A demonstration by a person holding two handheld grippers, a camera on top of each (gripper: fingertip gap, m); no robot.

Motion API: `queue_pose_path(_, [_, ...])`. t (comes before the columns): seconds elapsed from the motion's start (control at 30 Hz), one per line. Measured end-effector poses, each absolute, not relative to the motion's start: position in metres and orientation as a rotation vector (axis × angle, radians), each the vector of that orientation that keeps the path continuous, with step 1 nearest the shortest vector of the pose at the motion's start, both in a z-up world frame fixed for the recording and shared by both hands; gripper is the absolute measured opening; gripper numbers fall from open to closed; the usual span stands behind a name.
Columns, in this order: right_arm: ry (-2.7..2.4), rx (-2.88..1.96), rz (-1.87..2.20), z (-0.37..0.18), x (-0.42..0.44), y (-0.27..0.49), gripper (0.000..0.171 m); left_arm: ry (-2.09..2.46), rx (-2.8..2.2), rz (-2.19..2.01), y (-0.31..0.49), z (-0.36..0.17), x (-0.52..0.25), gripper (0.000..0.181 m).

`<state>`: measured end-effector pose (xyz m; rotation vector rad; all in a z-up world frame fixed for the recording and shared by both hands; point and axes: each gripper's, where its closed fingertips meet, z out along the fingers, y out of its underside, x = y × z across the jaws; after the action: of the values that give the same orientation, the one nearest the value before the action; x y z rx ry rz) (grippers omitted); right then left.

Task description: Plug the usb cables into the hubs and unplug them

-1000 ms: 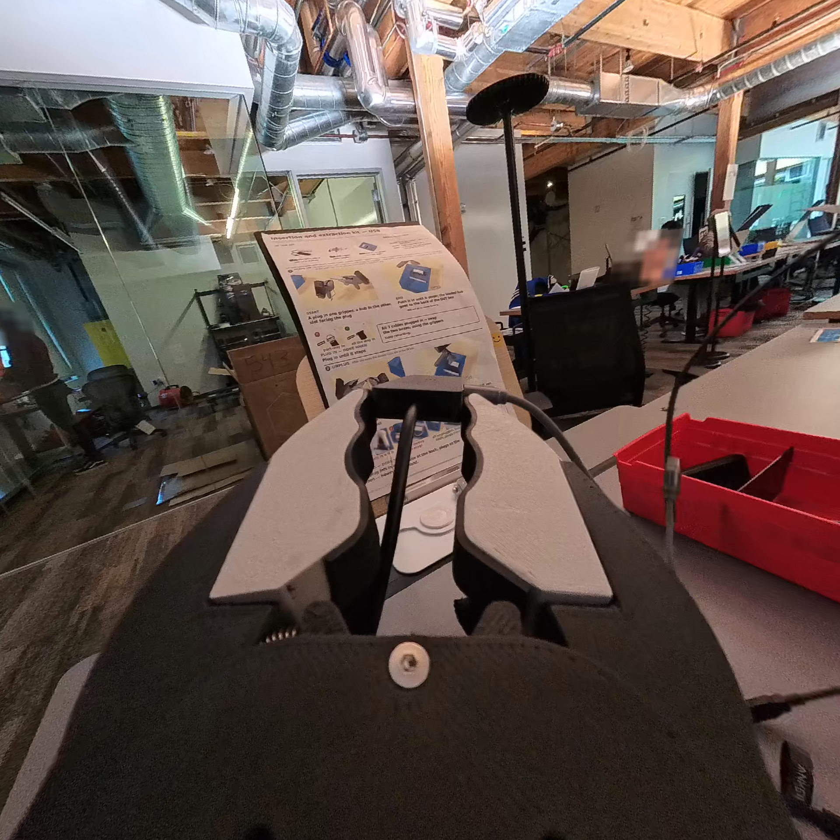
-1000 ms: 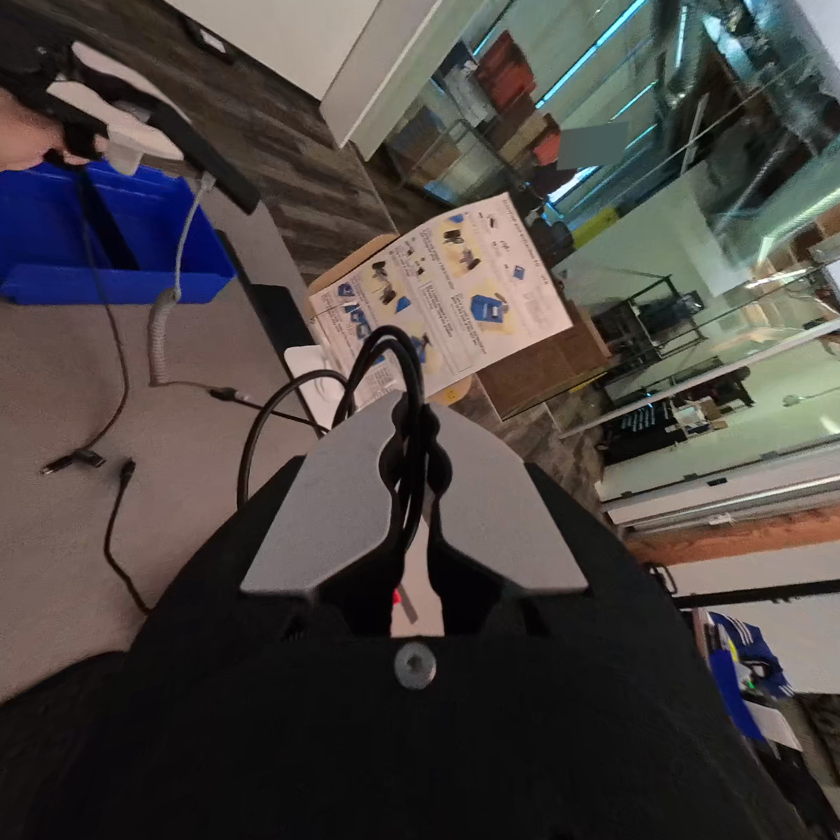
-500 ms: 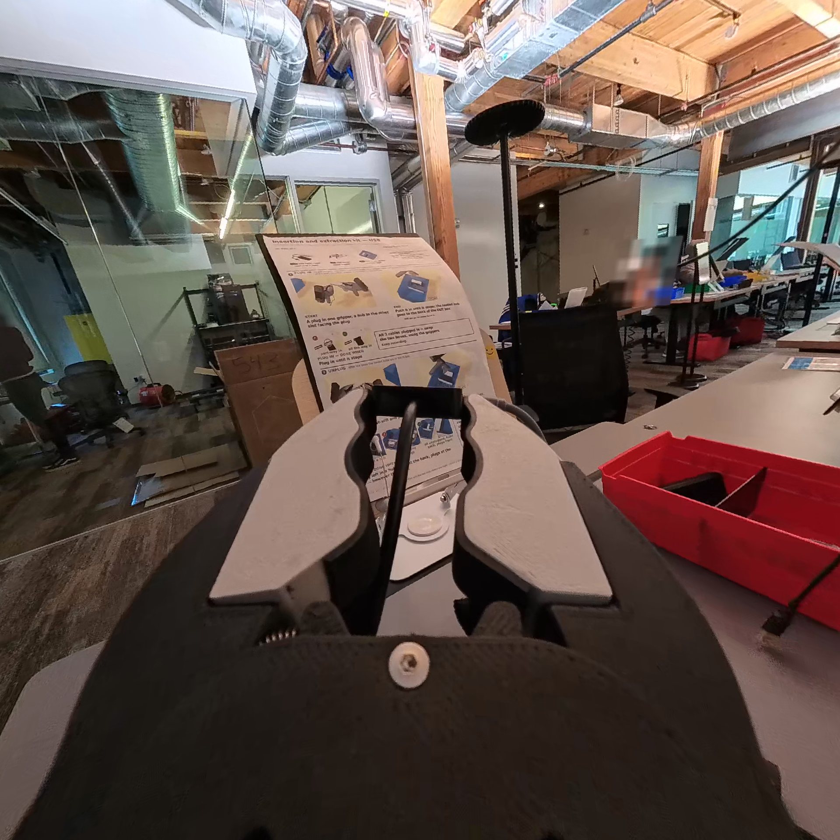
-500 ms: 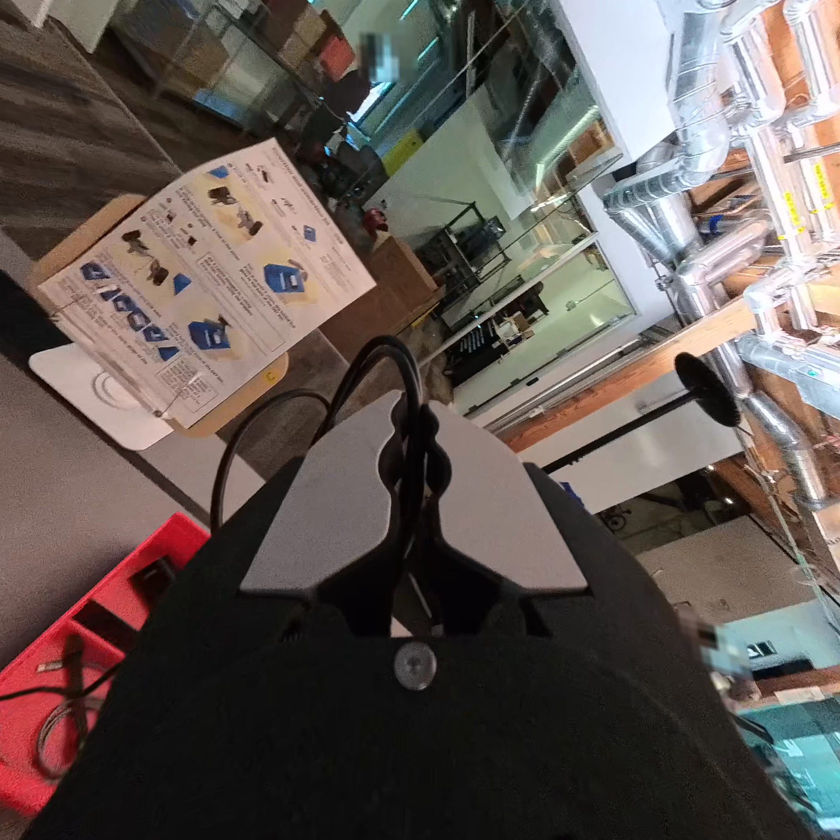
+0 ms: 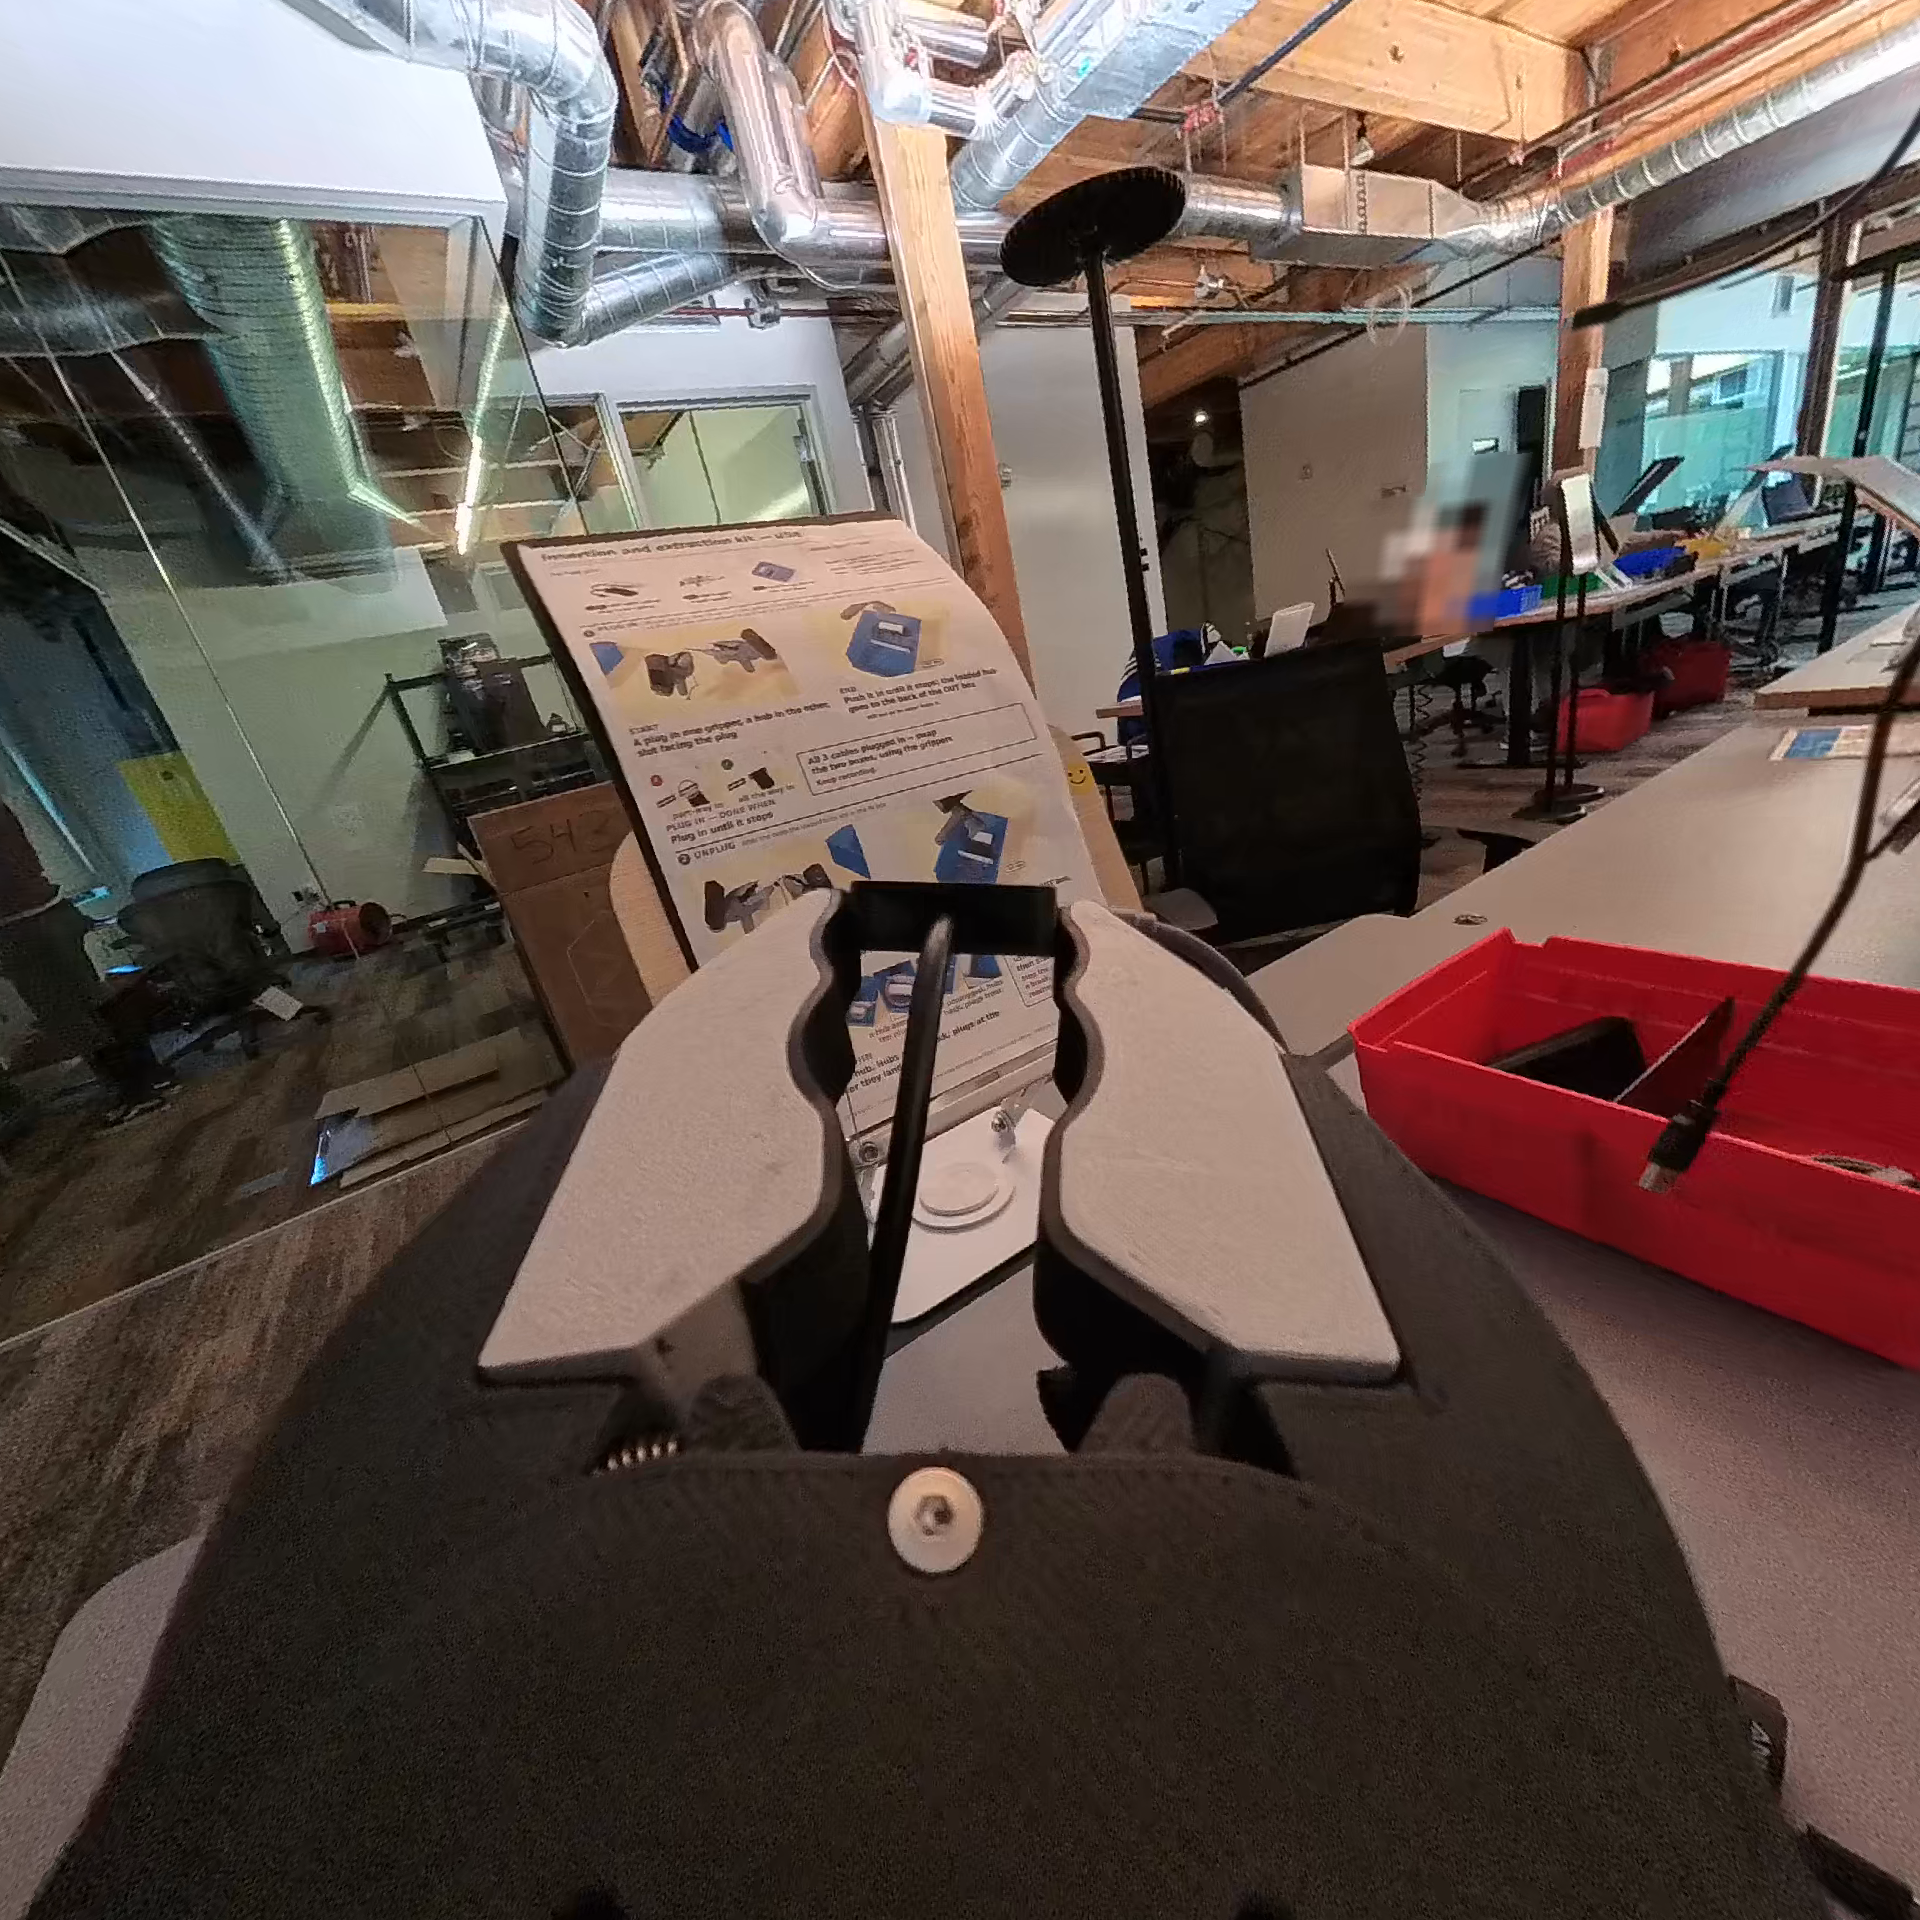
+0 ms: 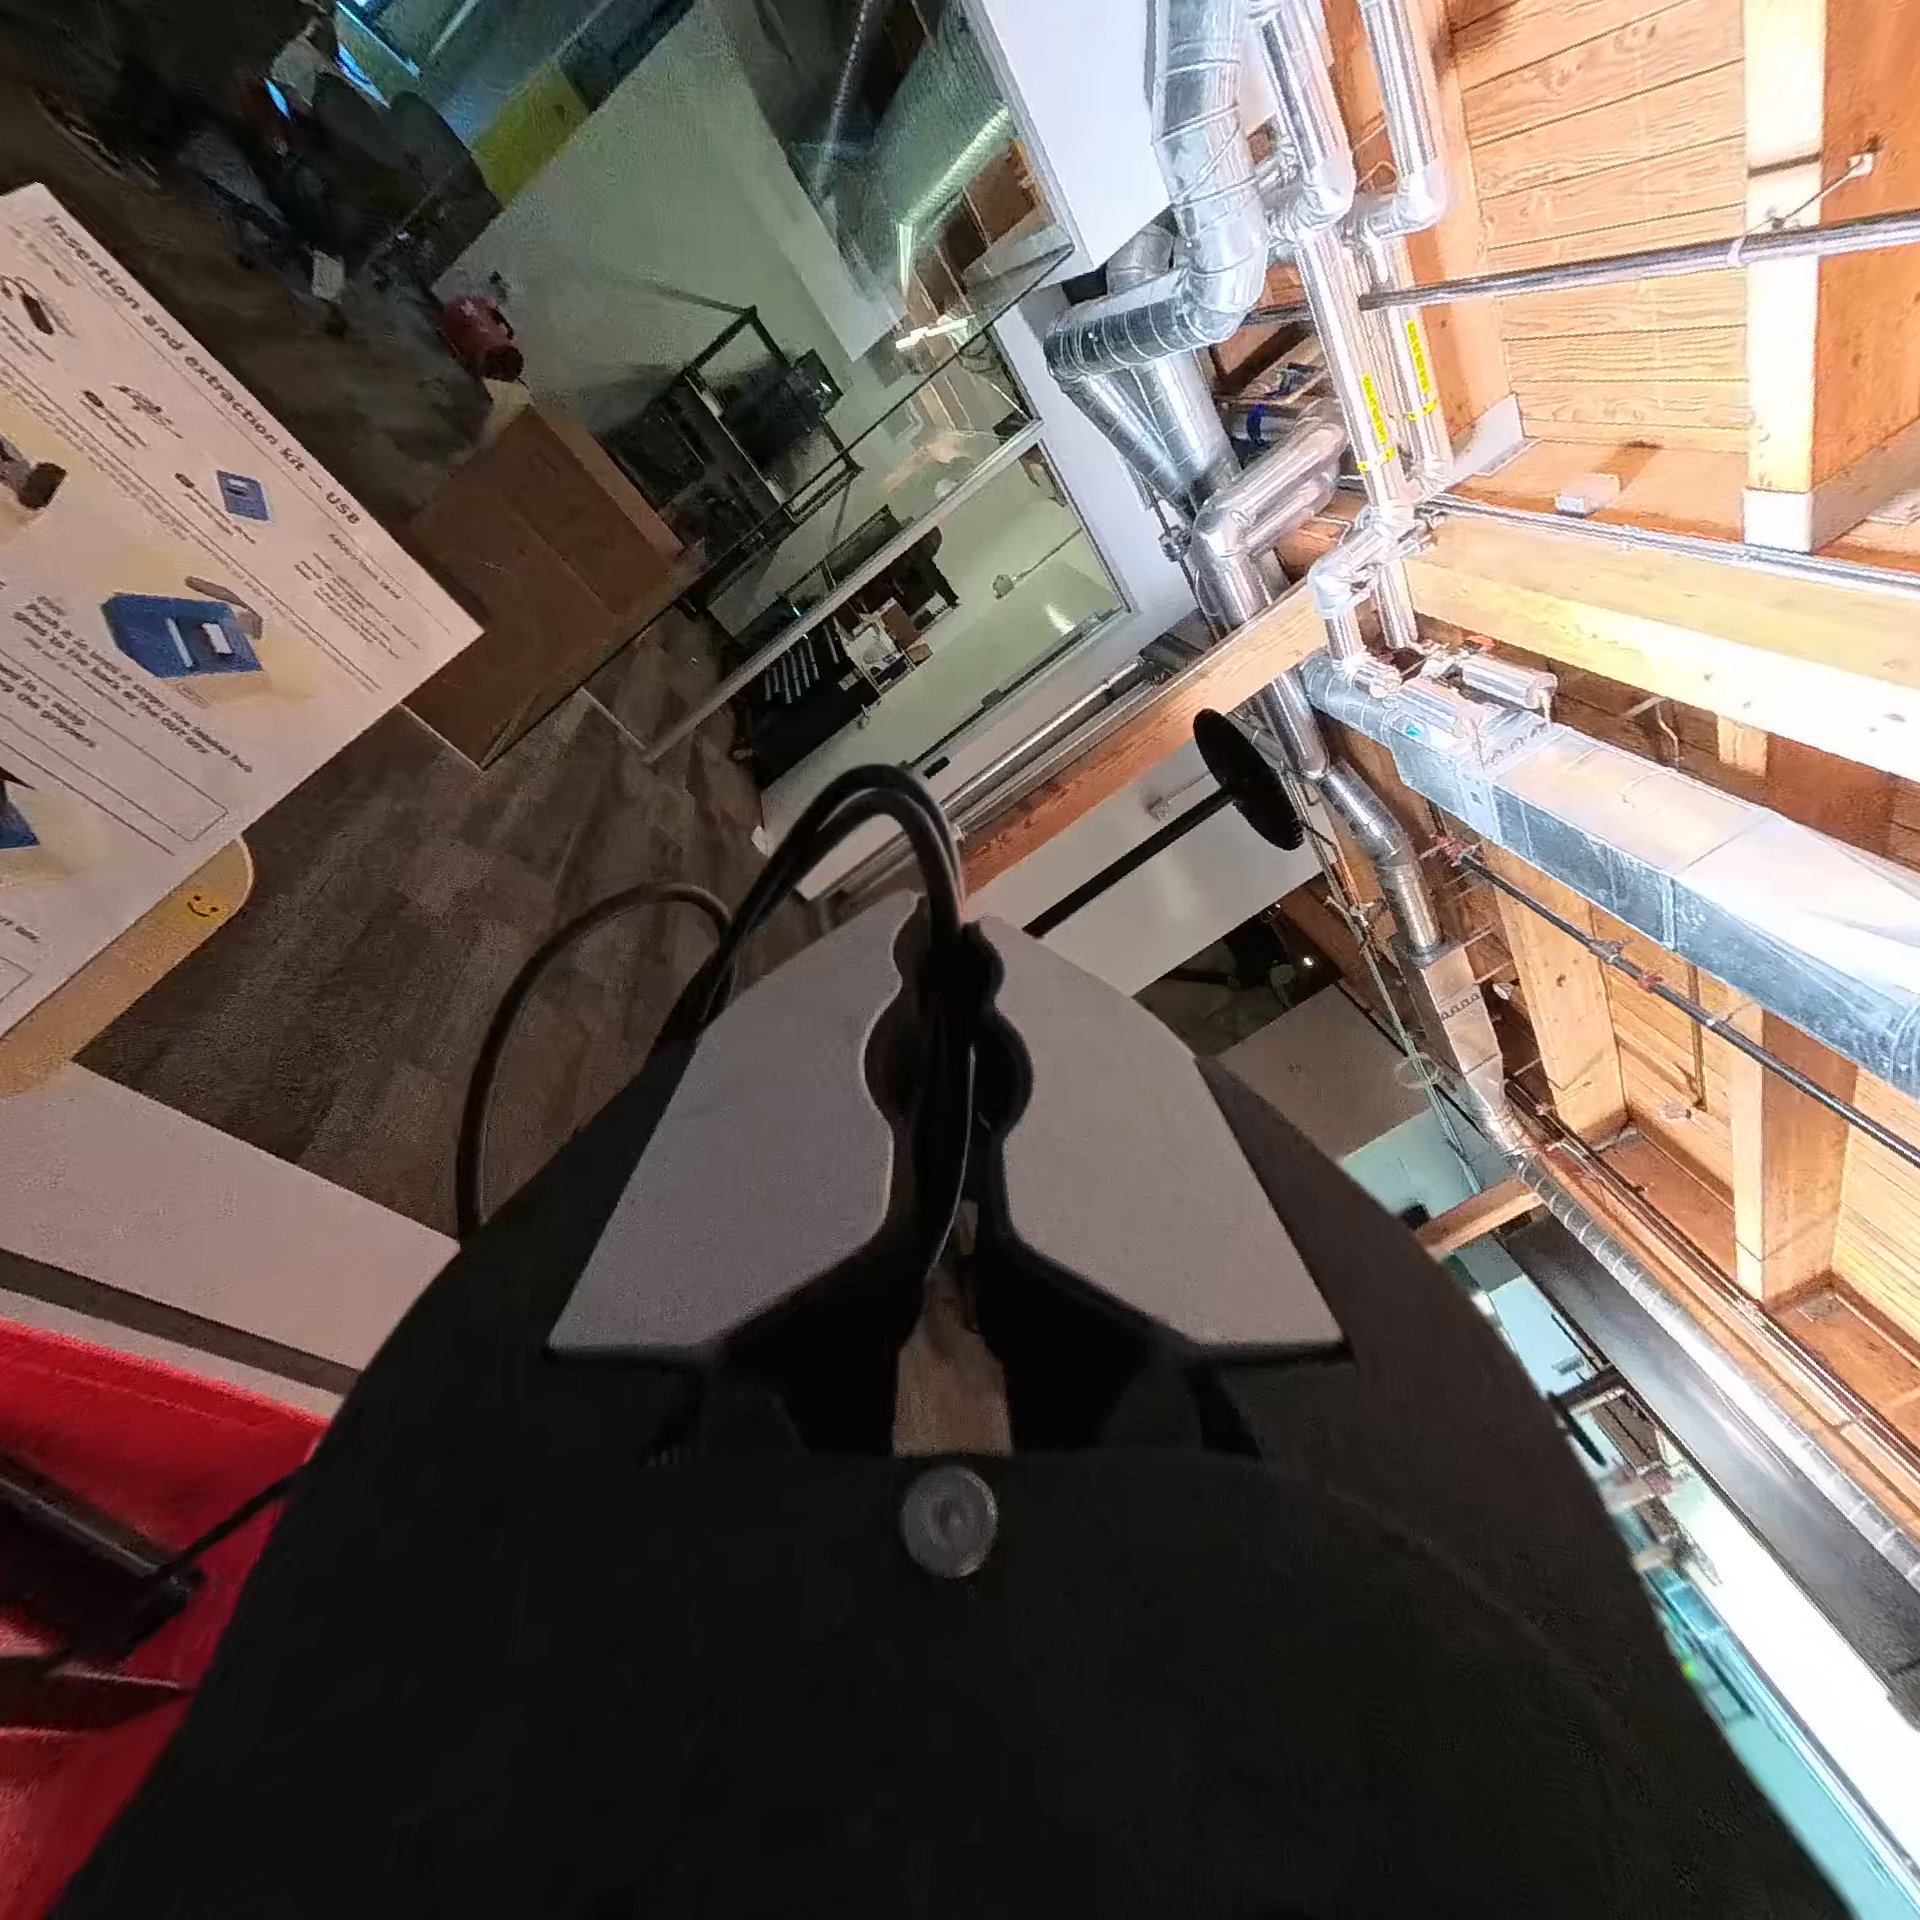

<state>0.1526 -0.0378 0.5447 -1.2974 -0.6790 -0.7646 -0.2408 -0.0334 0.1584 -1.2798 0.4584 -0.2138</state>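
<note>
My left gripper (image 5: 948, 971) is shut on a small black hub (image 5: 948, 912), held crosswise between the fingertips above the grey table (image 5: 1704, 1475). The hub's black cable (image 5: 902, 1143) runs back between the fingers. My right gripper (image 6: 951, 935) is shut on a bundle of looped black USB cables (image 6: 831, 821). It is rolled on its side and points up toward the ceiling. In the left wrist view, one black cable (image 5: 1808, 935) hangs down at the right, and its free plug (image 5: 1671, 1155) dangles over the red bin (image 5: 1621, 1226).
The red bin has a black divider and a dark object inside; it also shows at the lower left of the right wrist view (image 6: 94, 1455). An instruction sheet (image 5: 821, 748) stands on a white base (image 5: 961, 1195) at the table's far edge. A black chair (image 5: 1288, 779) stands beyond.
My right gripper has swung from above the blue bin side toward the red bin and tilted upward, carrying the cables. A loose plug now dangles over the red bin. The left gripper has barely moved.
</note>
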Motion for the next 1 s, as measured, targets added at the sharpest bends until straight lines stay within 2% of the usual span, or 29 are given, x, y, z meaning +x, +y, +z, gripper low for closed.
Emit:
queue_pose_path(0.03, [-0.659, -1.303, -0.788, 0.546, 0.158, -0.037, 0.005, 0.466, -1.279, -0.208, -0.034, 0.158, -0.238, 0.035])
queue_pose_path(0.53, [-0.499, -1.403, -0.993, 0.562, 0.233, -0.042, 0.006, 0.474, -1.304, -0.178, -0.028, 0.153, -0.235, 0.035])
queue_pose_path(0.77, [-0.628, -1.549, -0.921, 0.497, 0.227, -0.011, 0.005, 0.503, -1.315, -0.179, -0.026, 0.149, -0.224, 0.035])
queue_pose_path(1.0, [-0.791, -1.759, -0.712, 0.396, 0.212, 0.024, 0.006, 0.513, -1.318, -0.188, -0.025, 0.148, -0.222, 0.035])
